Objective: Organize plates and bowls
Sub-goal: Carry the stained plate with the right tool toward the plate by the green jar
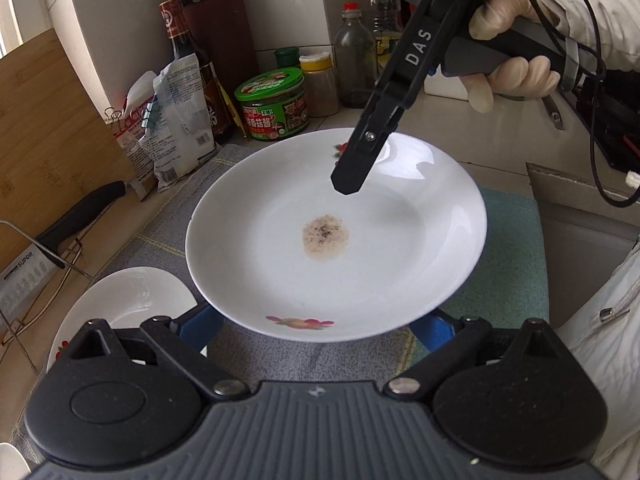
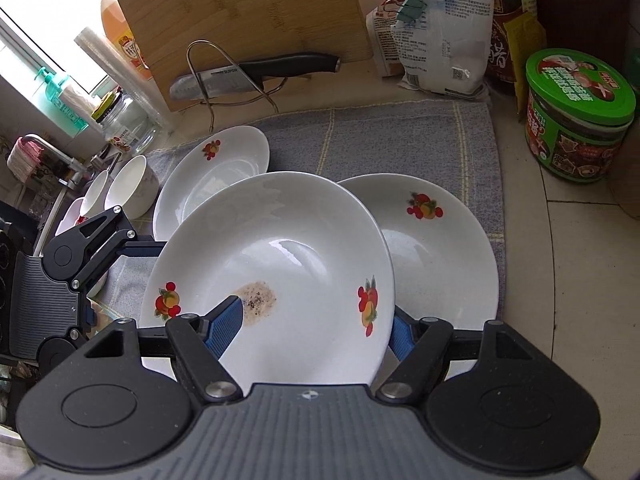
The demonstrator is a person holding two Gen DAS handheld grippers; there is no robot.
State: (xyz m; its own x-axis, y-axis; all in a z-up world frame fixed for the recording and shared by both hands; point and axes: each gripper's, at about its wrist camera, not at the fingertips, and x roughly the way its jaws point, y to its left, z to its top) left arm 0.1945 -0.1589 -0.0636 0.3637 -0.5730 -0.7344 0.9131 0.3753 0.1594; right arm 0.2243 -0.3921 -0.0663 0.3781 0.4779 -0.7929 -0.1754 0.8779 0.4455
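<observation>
A white plate [image 1: 336,236] with fruit prints and a brown speckled stain hangs tilted above the grey cloth [image 1: 168,240]. My right gripper [image 2: 312,316] is shut on the plate's [image 2: 280,256] near rim, one blue finger [image 2: 228,320] on the inside and the other [image 2: 400,336] behind it. In the left wrist view the right gripper [image 1: 354,176] reaches over the far rim. My left gripper [image 1: 318,322] is open, with both blue fingers tucked under the plate's edge. Two more plates [image 2: 212,168] [image 2: 440,248] lie on the cloth [image 2: 380,140]. Two white bowls [image 2: 128,184] stand at its left.
A knife on a wire stand [image 2: 256,72] leans against a bamboo board [image 2: 240,20]. Bags [image 2: 440,28], a green-lidded jar [image 2: 580,120], bottles [image 1: 354,60] and a knife block [image 1: 216,32] line the wall. A teal cloth [image 1: 508,260] lies beside a sink edge [image 1: 580,208]. Another plate [image 1: 132,300] lies at the lower left.
</observation>
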